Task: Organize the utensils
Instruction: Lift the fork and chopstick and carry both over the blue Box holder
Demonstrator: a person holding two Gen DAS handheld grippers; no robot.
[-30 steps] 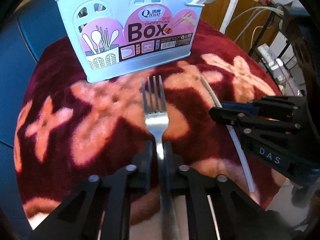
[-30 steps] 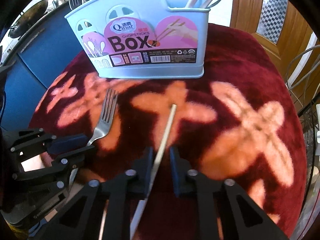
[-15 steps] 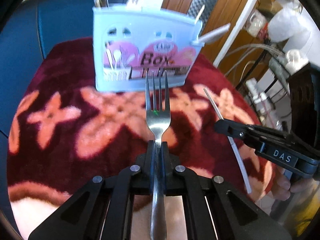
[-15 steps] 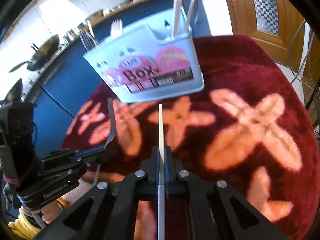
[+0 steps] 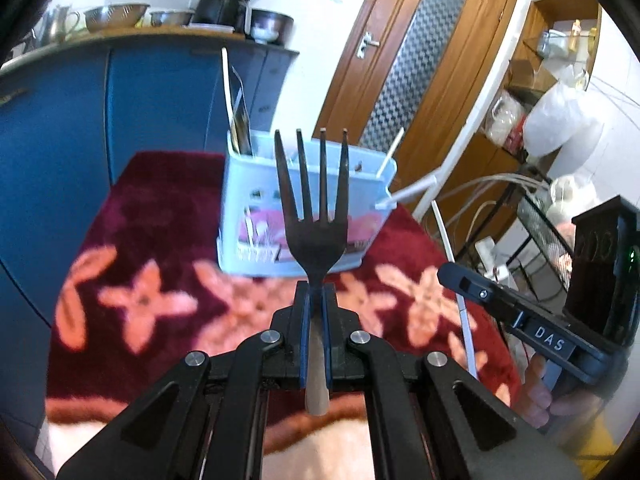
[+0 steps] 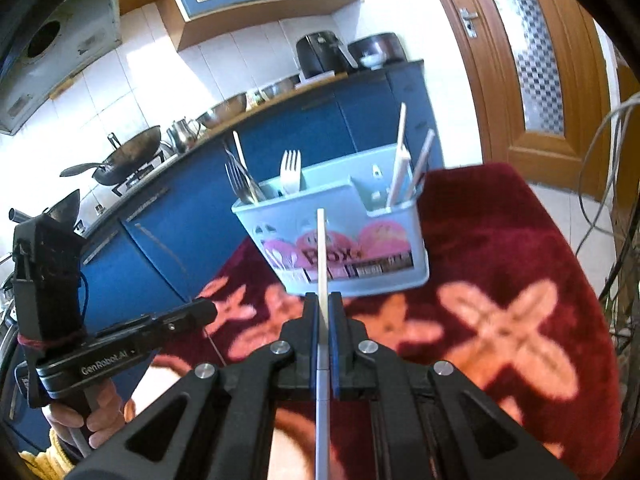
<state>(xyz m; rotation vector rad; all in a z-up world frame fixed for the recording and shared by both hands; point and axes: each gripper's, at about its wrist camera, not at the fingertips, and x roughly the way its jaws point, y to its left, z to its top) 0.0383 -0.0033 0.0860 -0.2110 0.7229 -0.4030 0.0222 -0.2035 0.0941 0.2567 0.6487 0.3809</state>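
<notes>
A home kitchen: blue cabinets [image 6: 344,120] across the middle, a wok [image 6: 120,156] on the stove at left, steel bowls [image 5: 116,16] at upper left, a wooden door [image 5: 416,64] at right.

Both grippers were black plastic linkages with silver rivets and blue pads. The left gripper [image 6: 208,308] had "GenRobot.AI" printed on it, red cord round its black box. The right gripper [image 5: 446,274] had a "DAS" label.

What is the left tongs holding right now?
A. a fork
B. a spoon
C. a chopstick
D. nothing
A: the left tongs are shut on the handle of a metal fork, whose four prongs point up in front of the light blue utensil box.
</notes>
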